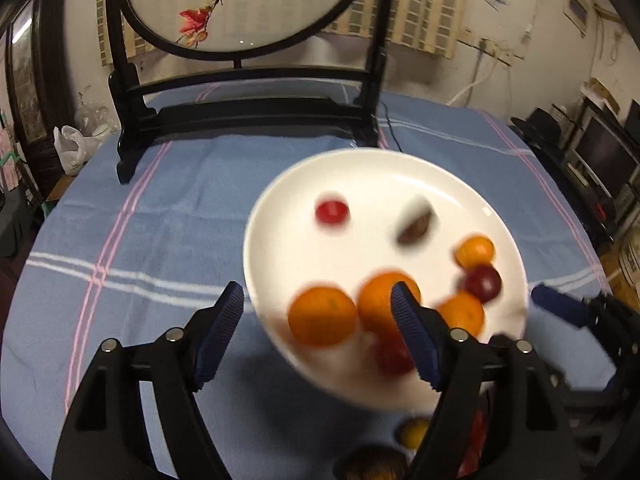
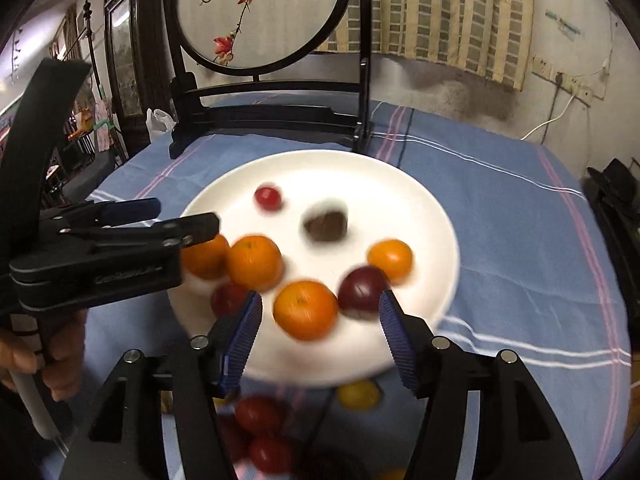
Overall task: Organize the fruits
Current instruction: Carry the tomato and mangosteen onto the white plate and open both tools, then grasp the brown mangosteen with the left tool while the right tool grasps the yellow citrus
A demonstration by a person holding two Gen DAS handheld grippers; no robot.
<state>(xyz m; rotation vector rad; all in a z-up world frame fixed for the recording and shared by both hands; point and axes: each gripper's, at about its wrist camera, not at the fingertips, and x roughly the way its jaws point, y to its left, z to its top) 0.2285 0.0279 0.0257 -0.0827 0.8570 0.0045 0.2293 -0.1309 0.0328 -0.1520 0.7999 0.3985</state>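
White plate (image 1: pixel 360 176) on blue cloth (image 1: pixel 160 220), blurred oranges (image 1: pixel 322 316) on it; left gripper (image 1: pixel 316 304) fingers apart.

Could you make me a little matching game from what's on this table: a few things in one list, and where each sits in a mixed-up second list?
Things:
1. small red fruit
2. yellow fruit
3. round painted screen
4. brown fruit

Places:
A. on the blue cloth, nearer than the plate
B. standing behind the white plate
C. near the plate's middle
D. toward the plate's far side, left of the brown one

Pairs: 1-D, 2-A, 3-B, 4-C
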